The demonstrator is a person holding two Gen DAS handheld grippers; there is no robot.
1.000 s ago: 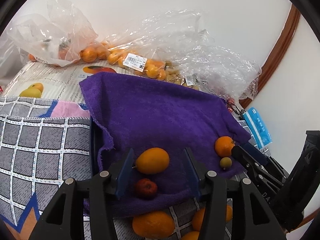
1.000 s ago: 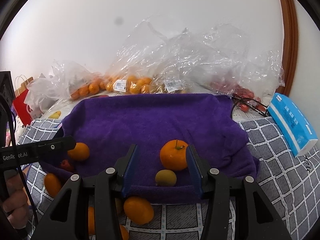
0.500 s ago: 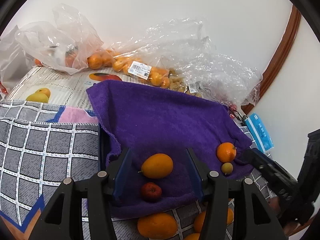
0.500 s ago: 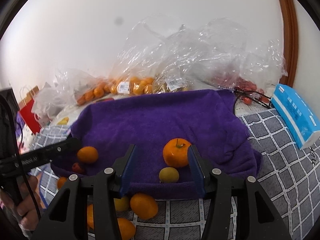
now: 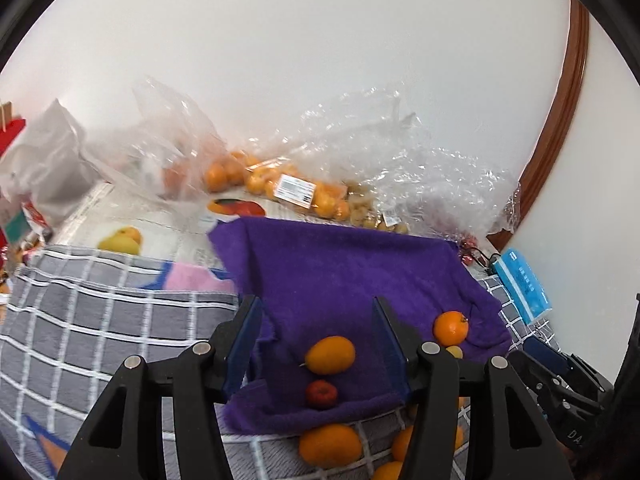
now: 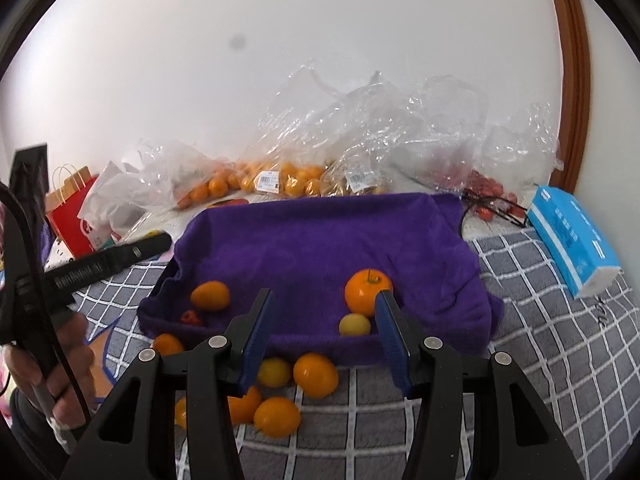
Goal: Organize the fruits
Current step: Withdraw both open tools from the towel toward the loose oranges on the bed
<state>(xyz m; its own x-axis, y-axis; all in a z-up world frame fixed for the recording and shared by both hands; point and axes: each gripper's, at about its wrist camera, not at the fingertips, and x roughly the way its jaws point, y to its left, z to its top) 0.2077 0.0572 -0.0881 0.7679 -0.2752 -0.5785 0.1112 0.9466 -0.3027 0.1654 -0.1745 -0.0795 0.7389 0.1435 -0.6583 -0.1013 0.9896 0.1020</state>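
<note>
Two black two-finger grippers with blue pads are held above a purple towel-lined tray [image 6: 320,240] on a grey checked cloth. The left gripper [image 5: 316,344] has its jaws parted and empty, and the right gripper [image 6: 322,340] likewise. Four fruits already lie on the towel: an oval orange fruit [image 5: 330,355], a small red fruit [image 5: 321,395], a round stemmed orange [image 6: 368,292] and a small yellow fruit [image 6: 354,324]. Loose orange and yellow fruits [image 6: 304,384] lie just in front of the tray, unsorted. A pause between placements is judged; next, a lowered reach to a loose fruit is called for
</note>
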